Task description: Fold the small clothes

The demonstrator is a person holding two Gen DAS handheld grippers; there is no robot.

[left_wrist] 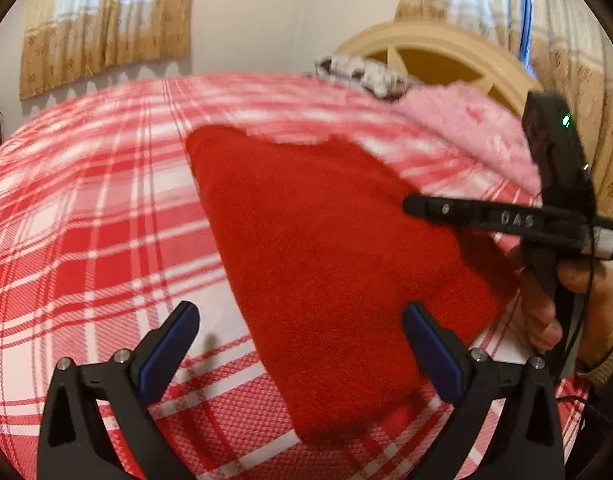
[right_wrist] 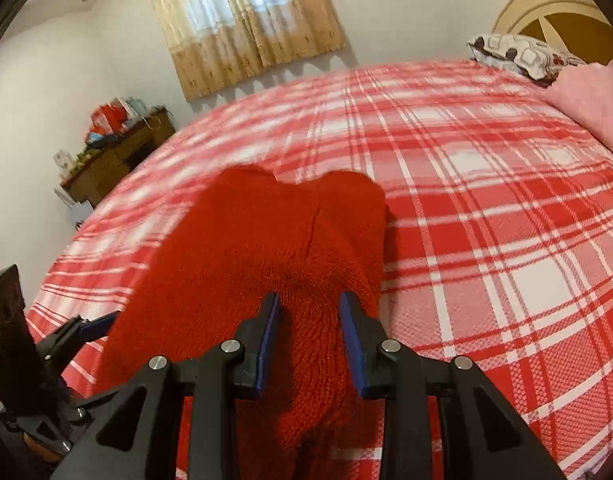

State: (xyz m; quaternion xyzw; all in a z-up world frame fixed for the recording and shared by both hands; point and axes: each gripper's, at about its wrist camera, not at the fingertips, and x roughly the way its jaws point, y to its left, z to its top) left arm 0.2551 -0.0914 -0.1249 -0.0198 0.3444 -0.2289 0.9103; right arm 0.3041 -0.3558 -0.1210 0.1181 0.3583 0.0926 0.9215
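Red knit garment lies on the red-and-white plaid bedspread. Left gripper hovers with jaws spread wide, empty. Right gripper clamps a raised bunch of the knit. Pink blanket, patterned pillow and headboard beyond. Raised "DAS" on the right gripper's finger.

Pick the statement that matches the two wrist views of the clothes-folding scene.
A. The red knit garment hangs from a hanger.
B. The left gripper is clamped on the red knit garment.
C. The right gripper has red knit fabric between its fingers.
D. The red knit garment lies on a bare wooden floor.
C: in the right wrist view the right gripper has a bunched ridge of the red knit garment between its blue pads, over the plaid bedspread.
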